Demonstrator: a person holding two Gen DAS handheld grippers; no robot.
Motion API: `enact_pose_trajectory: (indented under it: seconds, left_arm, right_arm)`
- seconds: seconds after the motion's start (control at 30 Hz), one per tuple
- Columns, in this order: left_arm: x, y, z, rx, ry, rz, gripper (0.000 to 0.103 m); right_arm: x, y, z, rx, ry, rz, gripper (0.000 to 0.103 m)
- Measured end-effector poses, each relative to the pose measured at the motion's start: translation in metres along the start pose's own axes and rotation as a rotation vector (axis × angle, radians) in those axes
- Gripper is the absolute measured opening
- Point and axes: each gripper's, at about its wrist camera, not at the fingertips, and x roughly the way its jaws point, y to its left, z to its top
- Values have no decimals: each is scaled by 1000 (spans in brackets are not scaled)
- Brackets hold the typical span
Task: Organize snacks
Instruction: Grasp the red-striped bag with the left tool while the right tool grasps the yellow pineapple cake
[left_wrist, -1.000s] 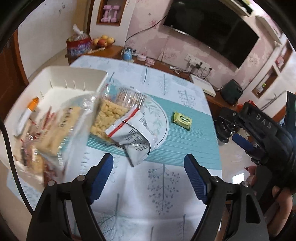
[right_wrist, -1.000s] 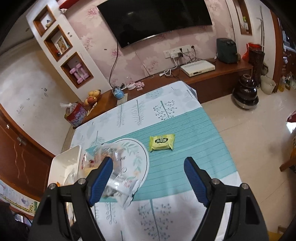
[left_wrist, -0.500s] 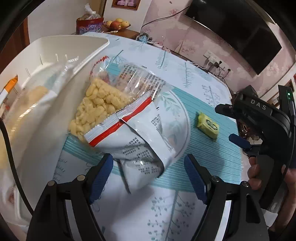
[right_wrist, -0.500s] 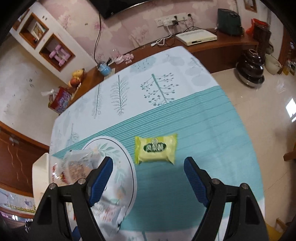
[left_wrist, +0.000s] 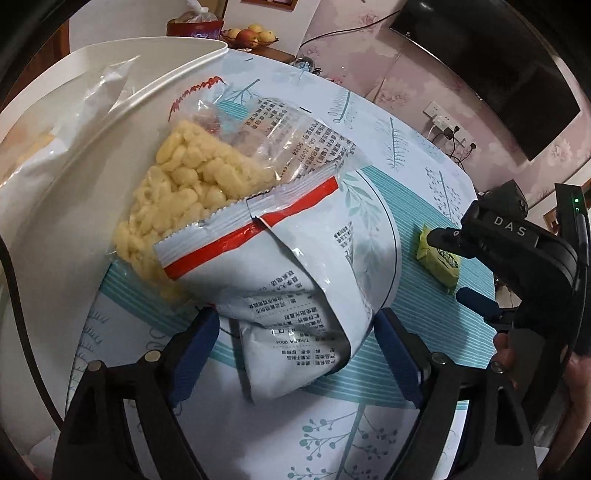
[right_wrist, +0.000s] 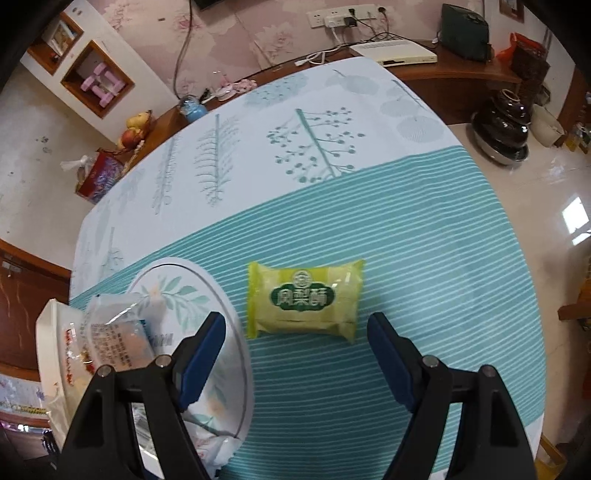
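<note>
Both tools gape wide: left (left_wrist: 295, 339) straddling puff bag (left_wrist: 236, 229), right (right_wrist: 295, 347) near yellow packet (right_wrist: 304, 301).

Both grippers, the left gripper (left_wrist: 295, 343) and right gripper (right_wrist: 295, 349), have black plastic arms, blue finger pads (left_wrist: 194, 341), silver screws; white "DAS" letters, green light, probably bare skin.

One white-and-red snack bag (left_wrist: 295, 266), one clear bag of pale puffs (left_wrist: 184, 192), one small green packet (right_wrist: 304, 301), one white basket (left_wrist: 110, 92). Inside the basket, perhaps two more bags; blur prevents a firm count.
</note>
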Motion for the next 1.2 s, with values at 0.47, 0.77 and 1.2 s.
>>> enact_pose_trajectory:
  seconds: [0.47, 0.77, 1.2]
  left_arm:
    - [12, -2, 6, 5, -30, -40, 86]
    - [9, 3, 7, 6, -14, -59, 77]
    - [-4, 12, -3, 31, 26, -36, 74]
  right_arm:
    - [6, 12, -3, -83, -41, -72, 80]
    - [10, 24, -9, -183, -99, -173, 73]
    - [9, 29, -15, -226, -134, -192, 64]
